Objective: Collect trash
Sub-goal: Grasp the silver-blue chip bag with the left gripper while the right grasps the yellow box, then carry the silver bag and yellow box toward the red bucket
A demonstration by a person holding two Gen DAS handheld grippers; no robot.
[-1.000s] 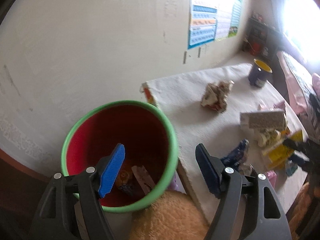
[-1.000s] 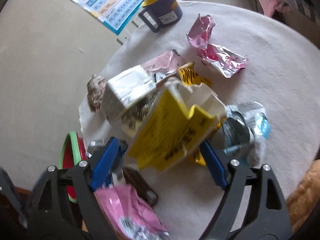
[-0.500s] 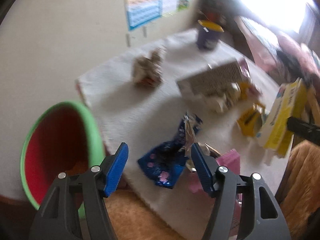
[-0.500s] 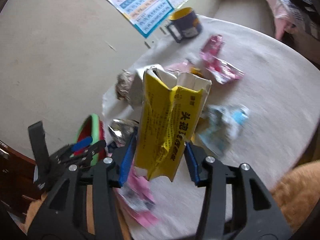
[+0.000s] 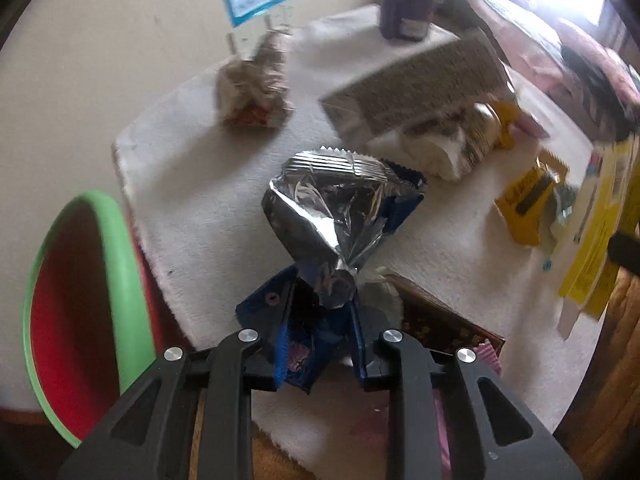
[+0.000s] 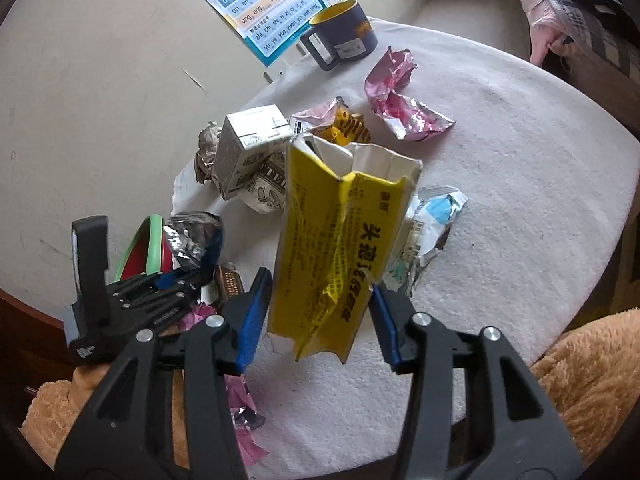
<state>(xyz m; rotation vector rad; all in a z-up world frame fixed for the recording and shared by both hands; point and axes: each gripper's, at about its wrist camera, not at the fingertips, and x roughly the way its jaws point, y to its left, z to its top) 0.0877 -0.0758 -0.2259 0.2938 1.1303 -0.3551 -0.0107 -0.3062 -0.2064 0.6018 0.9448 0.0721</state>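
Left hand-held gripper [image 5: 320, 332]: just narrowed, clamped on blue foil wrapper [image 5: 332, 216] over table [image 5: 224, 216] edge, beside green bin [image 5: 120, 264]. Right hand-held gripper [image 6: 320, 312]: pinching yellow carton [image 6: 340, 248] upright above table.

A navy mug [image 6: 344, 34] with a yellow inside stands upright on the white-clothed table [image 6: 520, 168], at its far edge by the wall. Just behind the mug a pinyin chart [image 6: 266, 4] hangs on the beige wall [image 6: 100, 80]. To the mug's right, well apart from it, lies pink checked bedding [image 6: 568, 8]. Tan plush fabric [image 6: 592, 356] lies against the table edge farthest from the mug.
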